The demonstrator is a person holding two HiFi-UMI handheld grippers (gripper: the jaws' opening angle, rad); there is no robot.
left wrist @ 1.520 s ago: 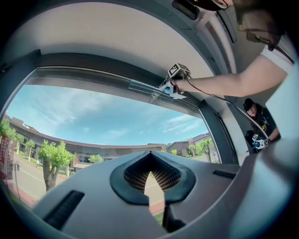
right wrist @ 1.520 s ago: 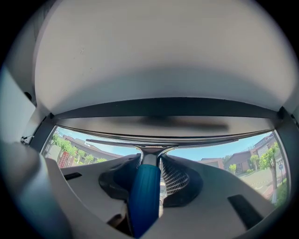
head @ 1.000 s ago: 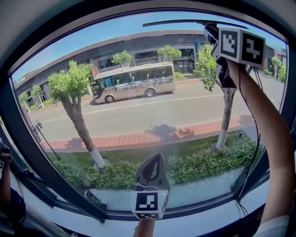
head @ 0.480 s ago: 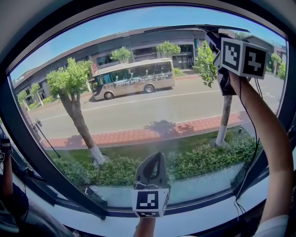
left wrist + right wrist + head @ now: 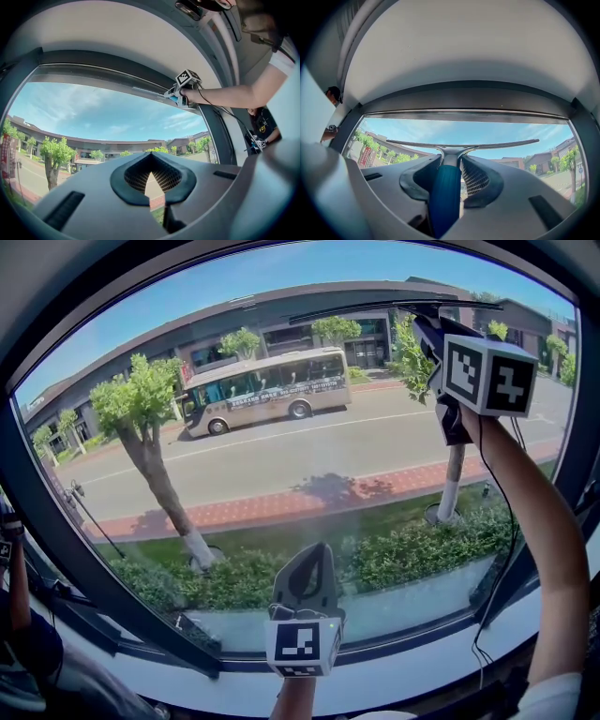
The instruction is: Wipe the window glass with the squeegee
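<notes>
Clamping the blue handle of the squeegee (image 5: 444, 197), my right gripper (image 5: 451, 171) has both jaws pressed against its sides, and the handle runs up between them to a thin, dark blade. In the right gripper view that blade stretches left and right across the middle of the frame, just below the dark upper window frame (image 5: 464, 101). In the head view the right gripper (image 5: 439, 352) sits at the upper right on my raised arm, and the blade reaches from it toward the left along the top of the window glass (image 5: 281, 474). Whether the blade is touching the pane or is just off it, I cannot tell. My left gripper (image 5: 314, 568) is at the bottom centre of the head view, pointing up at the glass, just above the white sill (image 5: 412, 673). Its jaws are together, the tips meeting with nothing between them and only a narrow wedge of daylight showing lower down. The two grippers are well apart. Through the pane, a beige bus (image 5: 267, 390) is on the road at upper centre, with a tree (image 5: 141, 418) at the left and hedges (image 5: 412, 554) along the bottom.
</notes>
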